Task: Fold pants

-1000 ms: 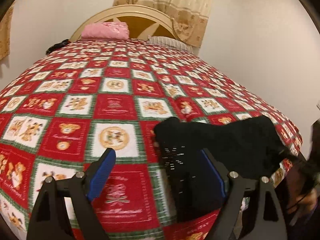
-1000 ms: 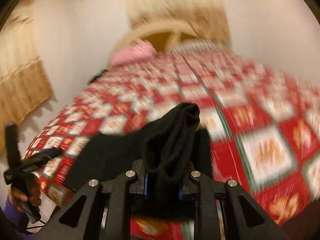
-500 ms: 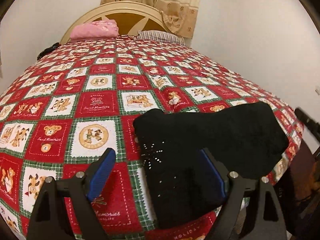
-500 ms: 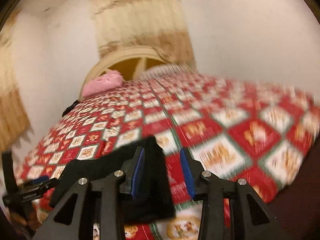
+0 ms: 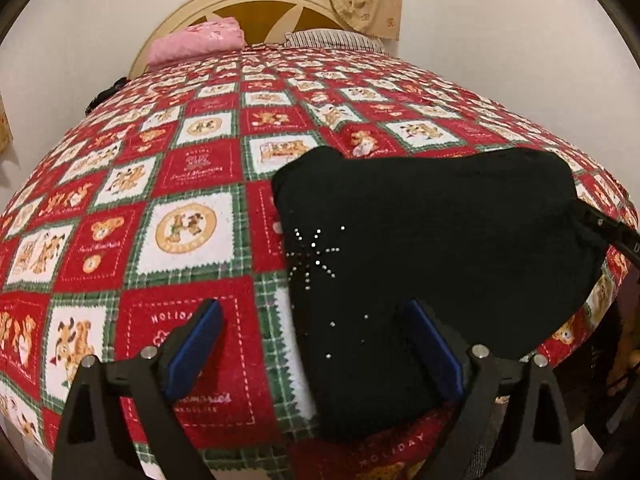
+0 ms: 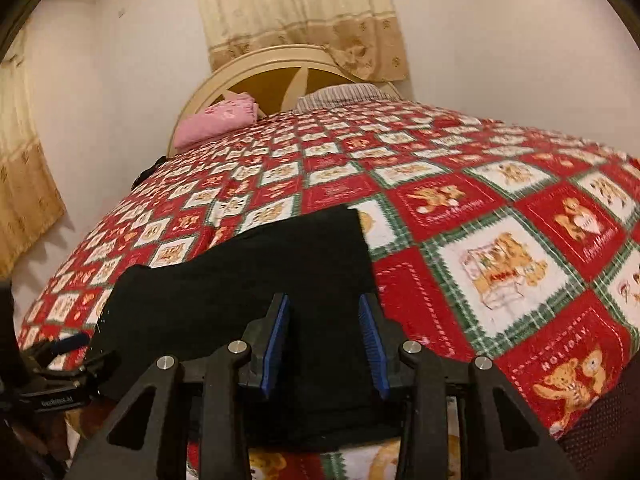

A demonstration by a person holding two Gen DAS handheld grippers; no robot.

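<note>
Nearest, the left gripper (image 5: 316, 344) has just spread wider, empty above the black knit pants (image 5: 420, 240). The right gripper (image 6: 325, 336) stands apart, released. The pants lie bunched at the near edge of the red teddy-bear quilt (image 5: 192, 168). Best pinch one outer edge cleanly; beyond, a pink pillow (image 5: 198, 42).

Two low, close wrist views from the bed's (image 5: 192, 184) foot toward the headboard (image 6: 240, 76), both over the black pants (image 5: 440, 240).
</note>
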